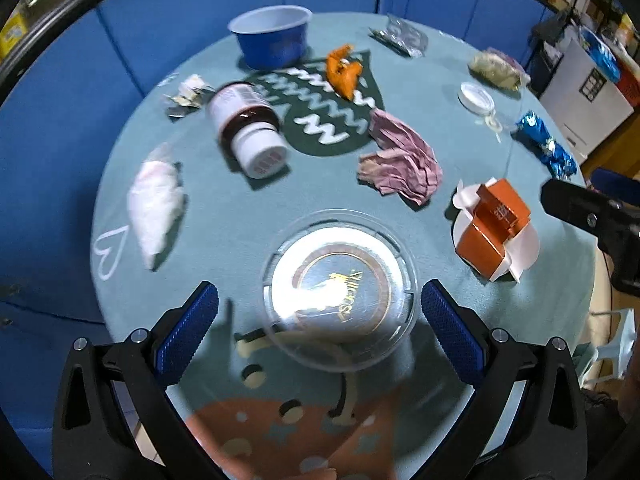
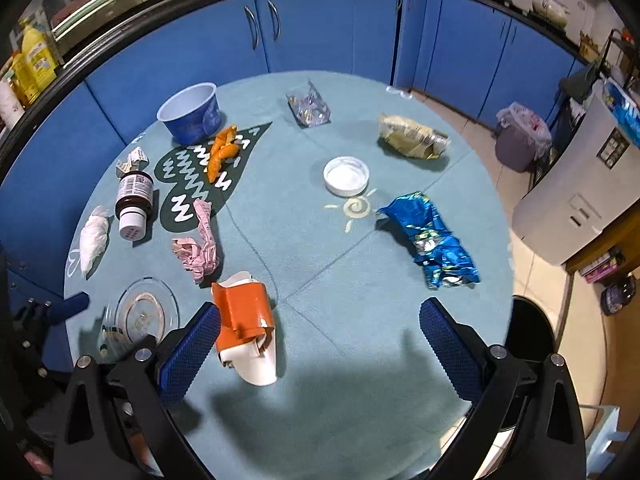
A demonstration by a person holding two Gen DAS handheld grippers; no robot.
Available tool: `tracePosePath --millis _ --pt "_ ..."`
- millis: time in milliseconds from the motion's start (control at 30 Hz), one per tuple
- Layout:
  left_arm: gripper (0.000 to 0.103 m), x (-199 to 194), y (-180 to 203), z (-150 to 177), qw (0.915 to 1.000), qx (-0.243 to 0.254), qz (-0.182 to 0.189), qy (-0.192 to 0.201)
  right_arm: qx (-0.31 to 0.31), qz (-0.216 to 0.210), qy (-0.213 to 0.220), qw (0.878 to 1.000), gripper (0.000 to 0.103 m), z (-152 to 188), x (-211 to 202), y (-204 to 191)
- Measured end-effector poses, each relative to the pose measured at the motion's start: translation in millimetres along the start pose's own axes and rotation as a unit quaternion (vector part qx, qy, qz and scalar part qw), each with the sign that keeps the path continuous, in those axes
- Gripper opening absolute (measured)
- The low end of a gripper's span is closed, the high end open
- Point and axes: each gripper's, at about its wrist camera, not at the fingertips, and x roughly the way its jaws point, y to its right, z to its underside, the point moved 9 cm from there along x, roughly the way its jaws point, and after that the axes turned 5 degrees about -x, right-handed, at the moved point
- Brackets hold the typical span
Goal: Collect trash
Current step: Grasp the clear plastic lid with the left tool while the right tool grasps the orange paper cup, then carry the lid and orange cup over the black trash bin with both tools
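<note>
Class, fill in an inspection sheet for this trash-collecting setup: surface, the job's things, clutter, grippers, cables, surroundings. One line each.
Surface: round table under a teal patterned cloth.
Job's things: clear plastic lid between the left gripper's fingers, untouched; orange and white carton beside the right gripper's left finger; blue foil wrapper; crumpled pink paper; white tissue; orange peel.
Clutter: brown bottle lying down; blue bowl upright; white cap.
Grippers: left gripper open; right gripper open, holding nothing.
Cables: nothing seen.
Surroundings: blue cabinets; lined bin on the floor.
</note>
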Motion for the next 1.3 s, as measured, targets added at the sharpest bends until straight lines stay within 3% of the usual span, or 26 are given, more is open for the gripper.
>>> tracePosePath --millis 133,333,733,767,900,1033,1100,1300 --pt "0.100 9.9 7.1 -0.8 0.9998 0.019 -0.004 -0.009 -0.004 -0.010 -0.009 1.000 0.097 -3.6 7.9 -6.0" --pt "0.100 21.7 -5.2 0.0 0.9996 -0.005 0.005 -0.026 -0.013 -0.021 -0.027 0.999 0.097 -7.7 20.7 -14.7" --pt "0.100 22.3 -6.3 0.6 0.9998 -0.003 0.010 -0.018 -0.042 -0.022 -0.064 0.997 0.096 2.3 44.8 -32.4" --pt "0.100 22.0 -6.1 1.0 0.9998 -0.002 0.010 -0.017 -0.044 -0.021 -0.064 0.997 0.094 2.3 45.7 -33.1" --pt "0.100 19.5 -7.0 2.2 0.9998 0.000 0.009 -0.017 -0.057 -0.026 -0.080 0.995 0.051 7.4 50.1 -39.4" --pt "0.098 19.3 -7.4 -0.7 0.9998 -0.001 0.008 -0.016 -0.063 -0.024 -0.075 0.995 0.042 7.4 48.9 -41.3" --pt "0.089 16.4 -8.3 -2.9 1.0000 -0.002 0.002 -0.009 -0.059 -0.029 -0.073 0.995 0.038 6.8 47.8 -40.7" --pt "0.087 14.0 -9.0 -4.5 1.0000 0.000 -0.001 -0.008 -0.064 -0.028 -0.064 0.996 0.034 4.8 40.8 -40.0"
